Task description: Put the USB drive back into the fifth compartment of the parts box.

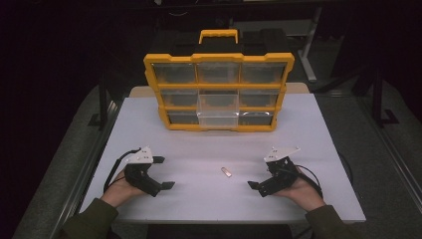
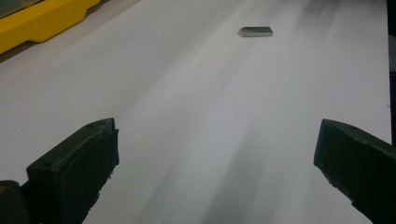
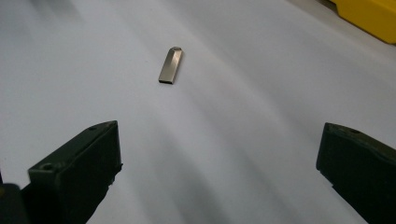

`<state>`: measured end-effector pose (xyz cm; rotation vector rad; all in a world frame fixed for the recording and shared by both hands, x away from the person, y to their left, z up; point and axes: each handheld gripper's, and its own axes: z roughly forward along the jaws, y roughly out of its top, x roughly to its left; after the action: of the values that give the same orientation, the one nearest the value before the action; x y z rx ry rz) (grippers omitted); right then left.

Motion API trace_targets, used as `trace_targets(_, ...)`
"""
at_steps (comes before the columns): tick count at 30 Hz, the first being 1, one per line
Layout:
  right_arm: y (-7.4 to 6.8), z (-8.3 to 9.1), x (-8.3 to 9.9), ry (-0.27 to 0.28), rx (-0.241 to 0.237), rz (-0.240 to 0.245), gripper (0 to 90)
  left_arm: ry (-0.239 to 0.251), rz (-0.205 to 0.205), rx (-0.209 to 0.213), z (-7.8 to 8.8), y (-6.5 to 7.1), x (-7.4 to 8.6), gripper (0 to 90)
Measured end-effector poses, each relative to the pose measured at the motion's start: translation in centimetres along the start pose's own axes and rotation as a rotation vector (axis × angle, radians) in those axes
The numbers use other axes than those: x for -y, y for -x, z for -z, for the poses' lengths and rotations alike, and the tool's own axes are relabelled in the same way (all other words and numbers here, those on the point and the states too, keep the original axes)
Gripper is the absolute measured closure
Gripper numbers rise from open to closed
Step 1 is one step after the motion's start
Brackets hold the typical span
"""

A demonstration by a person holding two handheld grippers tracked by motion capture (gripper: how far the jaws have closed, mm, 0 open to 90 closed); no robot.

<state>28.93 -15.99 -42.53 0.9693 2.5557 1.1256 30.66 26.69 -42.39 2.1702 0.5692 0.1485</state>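
Looking down from the high view, we find the metal stick (image 1: 226,172) on the table (image 1: 318,129) between both wide-open grippers, nearer the right gripper (image 1: 260,178), at its 9 o'clock. In the right gripper view its long axis runs 12 to 6.

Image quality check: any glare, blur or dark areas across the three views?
High view: table lit bright, surroundings nearly black, small metal piece barely resolved. Left gripper view: tabletop streaky and soft, metal piece fairly crisp. Right gripper view: metal piece clear with sheen, jaws dark.
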Motion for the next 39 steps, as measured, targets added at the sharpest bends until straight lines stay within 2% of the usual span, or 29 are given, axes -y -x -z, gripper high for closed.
trace_targets(39, 0.2, -0.9, -2.3, 0.020, -0.043, 0.006, 0.0, 0.005, 0.012, 0.002, -0.1, -0.1, 0.0, 0.0)
